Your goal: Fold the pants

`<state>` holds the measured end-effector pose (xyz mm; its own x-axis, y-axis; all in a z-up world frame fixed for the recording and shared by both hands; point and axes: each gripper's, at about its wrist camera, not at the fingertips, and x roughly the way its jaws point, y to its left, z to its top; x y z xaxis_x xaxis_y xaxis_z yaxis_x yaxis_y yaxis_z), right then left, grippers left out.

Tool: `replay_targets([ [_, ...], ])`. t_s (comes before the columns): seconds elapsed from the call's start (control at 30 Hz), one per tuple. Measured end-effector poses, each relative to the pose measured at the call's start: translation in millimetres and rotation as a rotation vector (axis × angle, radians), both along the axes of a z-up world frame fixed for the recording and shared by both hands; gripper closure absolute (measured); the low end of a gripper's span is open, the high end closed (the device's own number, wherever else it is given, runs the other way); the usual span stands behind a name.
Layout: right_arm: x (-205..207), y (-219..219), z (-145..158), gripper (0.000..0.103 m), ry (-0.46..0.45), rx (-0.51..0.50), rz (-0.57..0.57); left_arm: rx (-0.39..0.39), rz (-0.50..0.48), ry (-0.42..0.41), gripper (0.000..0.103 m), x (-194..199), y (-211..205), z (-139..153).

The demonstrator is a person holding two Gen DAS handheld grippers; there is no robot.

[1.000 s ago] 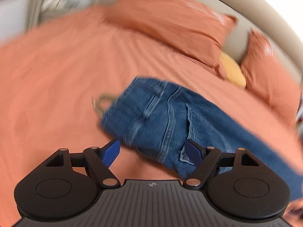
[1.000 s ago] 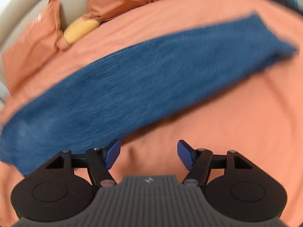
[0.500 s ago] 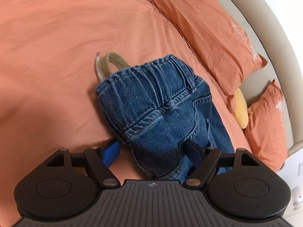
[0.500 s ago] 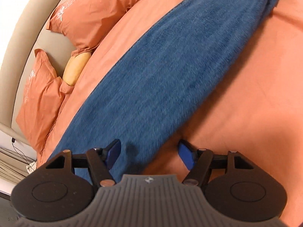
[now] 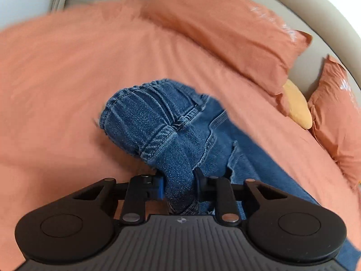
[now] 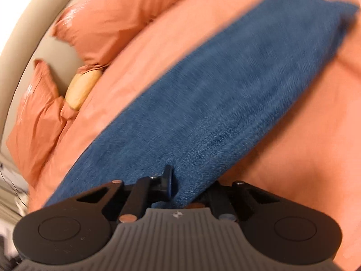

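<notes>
Blue denim pants (image 5: 171, 133) lie on an orange bedsheet (image 5: 67, 67), folded lengthwise with the legs stacked. My left gripper (image 5: 179, 184) is shut on the near edge of the seat, just below the elastic waistband, and the cloth bunches up between the fingers. In the right wrist view the long leg part of the pants (image 6: 214, 103) runs from lower left to upper right. My right gripper (image 6: 191, 186) is shut on its near edge; the right finger is hidden under the denim.
Two orange pillows (image 5: 237, 33) (image 5: 336, 117) and a yellow cushion (image 5: 297, 106) lean on the beige headboard (image 5: 315, 18) beyond the pants. They also show in the right wrist view: pillow (image 6: 117, 15), cushion (image 6: 83, 88). Orange sheet (image 6: 304, 146) spreads around the pants.
Both grippers were open around the pants' near edge; now both have shut on the denim. The waist end has bunched and lifted in the left gripper. Both views are blurred by motion.
</notes>
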<state>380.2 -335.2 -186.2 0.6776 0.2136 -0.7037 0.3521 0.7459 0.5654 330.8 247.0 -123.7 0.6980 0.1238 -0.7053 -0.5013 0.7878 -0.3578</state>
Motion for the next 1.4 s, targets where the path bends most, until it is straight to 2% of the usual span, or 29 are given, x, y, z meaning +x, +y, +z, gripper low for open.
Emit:
replay_targets([
  [0.07,-3.4,3.1,17.3,0.1,-0.02,-0.034,-0.005,0.027,0.003,0.0,0.078,-5.5,-7.1,17.5],
  [0.2,-22.7,-1.1,44.4,0.101,-0.021,-0.035,-0.019,0.033,0.002,0.01,0.078,-29.8,-4.3,44.5],
  [0.4,-82.8,11.1,64.3,0.102,0.02,-0.027,0.051,0.056,-0.008,0.061,0.078,-90.5,11.0,59.2],
  [0.57,-162.5,38.8,61.8,0.102,0.037,-0.026,0.102,0.067,0.027,0.111,0.078,-163.1,31.8,46.6],
  [0.7,-213.6,57.4,44.6,0.102,0.063,0.014,0.099,0.078,0.052,0.175,0.078,-202.6,43.3,24.2],
  [0.8,-222.7,67.3,23.8,0.102,0.087,-0.003,0.101,0.085,0.033,0.217,0.078,-203.6,44.5,2.0],
  [0.9,-213.1,71.8,7.1,0.101,0.124,-0.012,0.112,0.074,0.032,0.257,0.073,-197.6,46.3,-12.3],
  [0.97,-208.5,75.9,3.0,0.096,0.141,-0.035,0.131,0.078,0.016,0.307,0.058,-194.9,48.4,-17.3],
  [1.0,-207.1,77.1,4.2,0.085,0.148,-0.062,0.14,0.074,-0.004,0.329,0.056,-192.7,48.5,-16.9],
  [1.03,-203.8,77.9,6.5,0.073,0.155,-0.092,0.152,0.073,-0.027,0.351,0.044,-192.3,48.5,-15.1],
  [1.07,-200.8,78.6,9.6,0.067,0.16,-0.124,0.166,0.088,-0.045,0.375,0.037,-194.9,47.5,-11.6],
  [1.13,-201.4,73.8,17.0,0.048,0.163,-0.168,0.207,0.112,-0.092,0.408,0.033,-198.1,43.6,-0.4],
  [1.2,-208.7,62.3,25.3,0.042,0.173,-0.212,0.246,0.112,-0.146,0.412,0.029,-203.0,39.6,14.7],
  [1.27,-215.5,46.3,33.2,0.041,0.189,-0.25,0.285,0.139,-0.215,0.395,0.029,-208.6,34.3,31.4],
  [1.4,-213.0,15.4,55.1,0.04,0.202,-0.345,0.343,0.262,-0.322,0.337,0.02,-197.7,20.3,64.3],
])
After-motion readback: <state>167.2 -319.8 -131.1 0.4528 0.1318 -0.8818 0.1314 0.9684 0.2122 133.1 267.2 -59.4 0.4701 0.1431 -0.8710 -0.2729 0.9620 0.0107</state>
